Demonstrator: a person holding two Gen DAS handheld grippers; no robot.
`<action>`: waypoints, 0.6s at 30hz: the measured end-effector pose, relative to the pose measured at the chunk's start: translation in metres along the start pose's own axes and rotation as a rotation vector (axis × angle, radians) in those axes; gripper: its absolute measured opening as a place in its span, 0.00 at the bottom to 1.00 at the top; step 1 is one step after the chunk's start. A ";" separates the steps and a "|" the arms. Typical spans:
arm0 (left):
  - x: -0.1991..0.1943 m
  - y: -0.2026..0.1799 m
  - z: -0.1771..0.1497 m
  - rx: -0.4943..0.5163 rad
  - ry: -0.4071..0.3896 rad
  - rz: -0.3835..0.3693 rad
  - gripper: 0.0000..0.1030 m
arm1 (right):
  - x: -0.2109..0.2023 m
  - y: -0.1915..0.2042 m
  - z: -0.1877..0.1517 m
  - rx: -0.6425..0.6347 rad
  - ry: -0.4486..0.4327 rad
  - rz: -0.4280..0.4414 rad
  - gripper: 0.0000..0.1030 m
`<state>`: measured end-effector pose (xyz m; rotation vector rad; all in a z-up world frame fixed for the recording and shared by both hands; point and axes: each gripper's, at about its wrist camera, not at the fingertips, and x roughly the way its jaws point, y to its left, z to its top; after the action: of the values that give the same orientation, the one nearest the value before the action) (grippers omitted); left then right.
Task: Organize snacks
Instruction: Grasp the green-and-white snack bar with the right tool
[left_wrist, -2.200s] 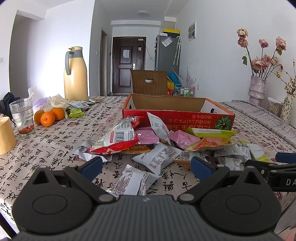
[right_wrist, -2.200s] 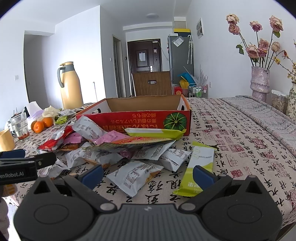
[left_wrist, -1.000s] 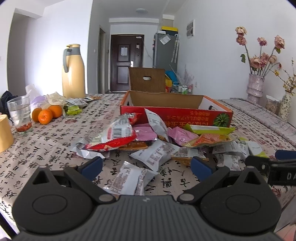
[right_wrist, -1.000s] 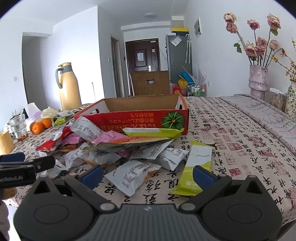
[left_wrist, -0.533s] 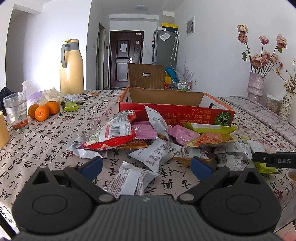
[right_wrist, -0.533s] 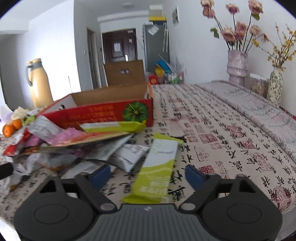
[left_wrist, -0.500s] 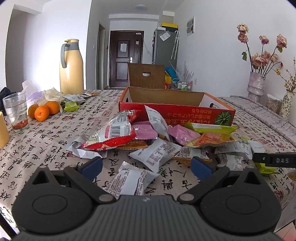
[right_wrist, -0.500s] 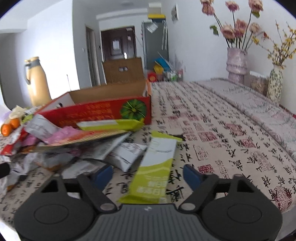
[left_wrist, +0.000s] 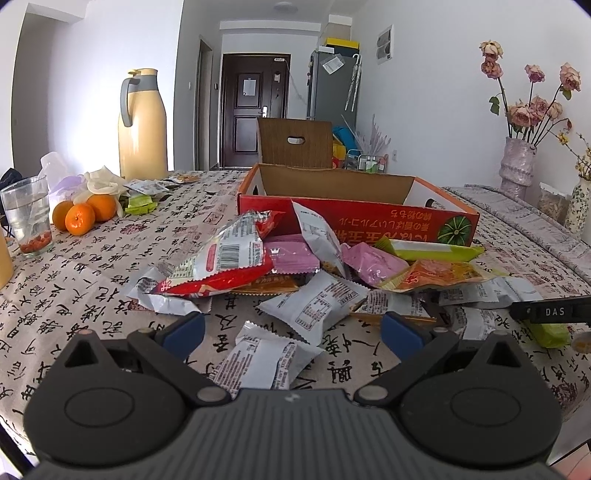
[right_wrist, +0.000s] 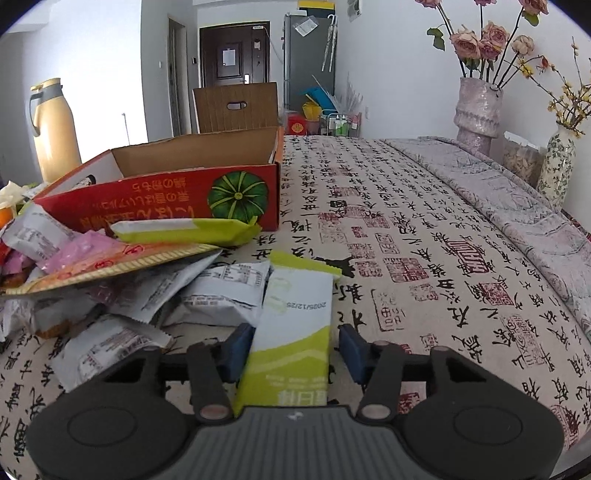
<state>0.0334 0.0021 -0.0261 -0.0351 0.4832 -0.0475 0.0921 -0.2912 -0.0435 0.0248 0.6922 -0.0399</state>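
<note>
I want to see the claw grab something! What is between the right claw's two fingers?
A green and white snack bar lies between the right claw's fingers, seen in the right wrist view.

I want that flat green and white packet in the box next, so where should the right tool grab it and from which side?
Grip the green-and-white packet across its narrow width near the green near end, coming in low from the near table edge. It lies flat and long, pointing away, and the right tool already straddles it, jaws a little wider than the packet. The white packets at its left edge leave that finger little room.
</note>
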 end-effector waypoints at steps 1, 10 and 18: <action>0.001 0.000 0.000 0.000 0.002 0.001 1.00 | 0.000 0.000 0.000 0.003 -0.002 0.002 0.50; 0.001 0.002 0.000 -0.005 0.010 0.016 1.00 | -0.003 -0.005 -0.006 -0.008 -0.033 0.025 0.50; -0.006 0.008 0.000 -0.021 0.000 0.027 1.00 | -0.007 -0.009 -0.006 -0.014 -0.033 0.044 0.36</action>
<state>0.0284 0.0106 -0.0235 -0.0489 0.4836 -0.0160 0.0827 -0.2995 -0.0440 0.0257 0.6586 0.0069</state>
